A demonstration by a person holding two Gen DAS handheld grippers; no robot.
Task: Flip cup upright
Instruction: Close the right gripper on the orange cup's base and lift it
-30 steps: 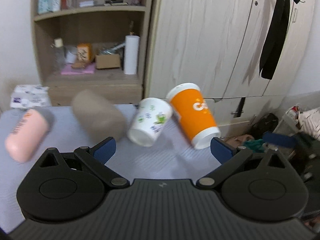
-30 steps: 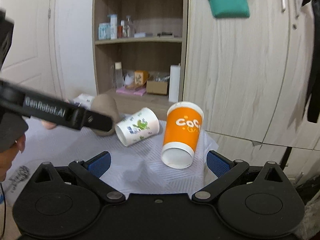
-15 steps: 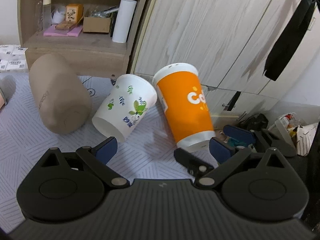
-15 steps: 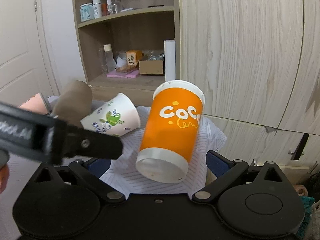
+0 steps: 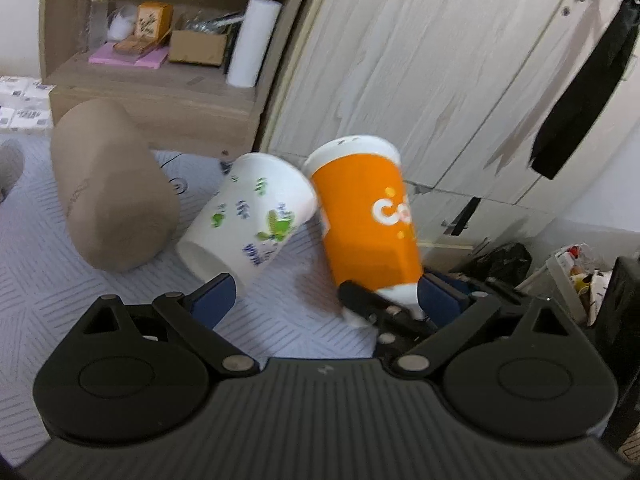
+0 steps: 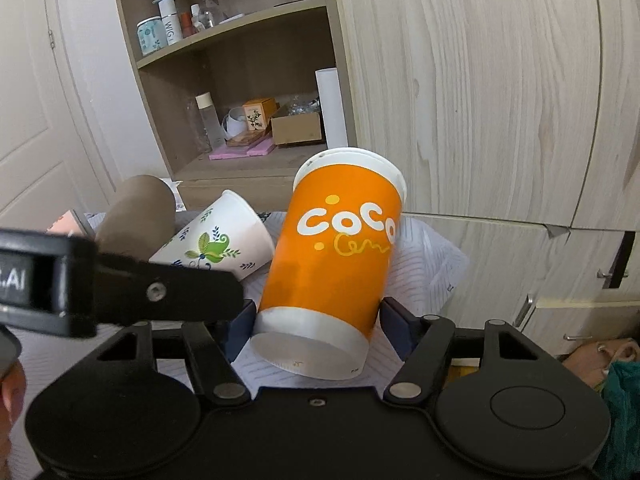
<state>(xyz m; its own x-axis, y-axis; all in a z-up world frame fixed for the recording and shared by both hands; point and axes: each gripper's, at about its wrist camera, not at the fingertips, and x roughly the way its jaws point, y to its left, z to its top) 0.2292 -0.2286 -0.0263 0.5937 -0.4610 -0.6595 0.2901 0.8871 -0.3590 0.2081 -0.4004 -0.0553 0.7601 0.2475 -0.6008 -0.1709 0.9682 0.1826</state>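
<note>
An orange paper cup [image 6: 332,256] lies on its side on the table, its base toward me, and it also shows in the left wrist view [image 5: 366,220]. My right gripper [image 6: 316,320] has its blue pads on either side of the cup's base end, close to it or touching. A white leaf-print cup [image 5: 248,220] lies on its side left of the orange one. My left gripper [image 5: 324,300] is open and empty in front of both cups. The right gripper's fingers [image 5: 372,306] show in the left wrist view at the orange cup's base.
A brown cup [image 5: 108,196] lies on its side further left, with a pink one [image 6: 64,220] beyond it. The table has a striped cloth [image 5: 72,296]. A wooden shelf unit [image 5: 160,80] and wardrobe doors [image 6: 500,100] stand behind. Bags and clutter [image 5: 576,264] lie on the floor right.
Both grippers have moved forward toward the cups. My right gripper's jaws have narrowed around the orange cup's base end.
</note>
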